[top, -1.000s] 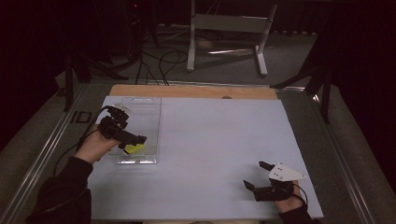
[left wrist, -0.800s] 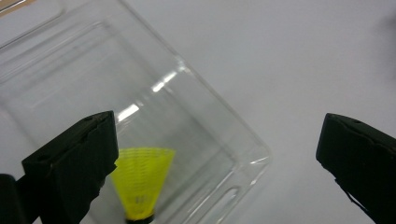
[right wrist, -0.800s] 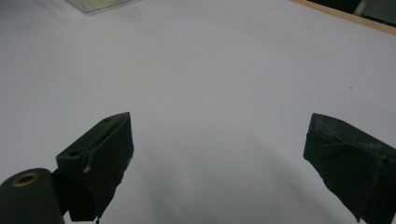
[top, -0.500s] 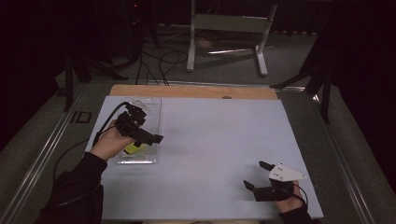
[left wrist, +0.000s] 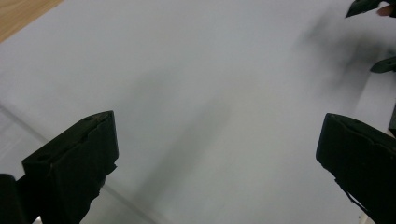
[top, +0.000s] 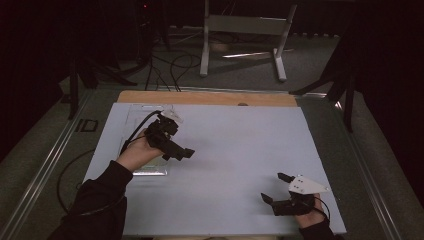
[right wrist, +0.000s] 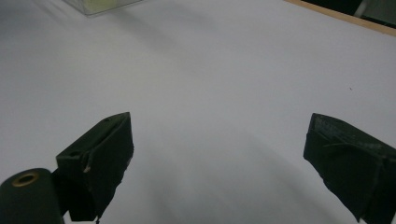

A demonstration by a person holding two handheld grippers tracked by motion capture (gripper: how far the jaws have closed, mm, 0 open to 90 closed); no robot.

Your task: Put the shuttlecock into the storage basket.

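Note:
A clear plastic tray (top: 134, 119) lies at the left of the white mat (top: 240, 135). My left gripper (top: 178, 153) hovers just past the tray's right edge, pointing right over the mat. Its jaws stand wide open with nothing between them (left wrist: 219, 137). The hand hides most of the tray's near half. My right gripper (top: 275, 188) rests near the mat's front right corner, open and empty (right wrist: 219, 140). In the right gripper view the tray's corner (right wrist: 100, 4) shows far off with something pale yellow inside. The right gripper's jaw tips (left wrist: 369, 7) appear in the left gripper view.
A wooden strip (top: 210, 97) borders the mat's far edge. Beyond the table stands a grey metal stand (top: 240, 25) with cables on the floor. A cable (top: 137, 131) trails from the left gripper across the tray.
My left gripper has swung from above the tray to the right, out over the mat; the yellow item seen at its jaws earlier is now hidden behind the hand. The right gripper has stayed put.

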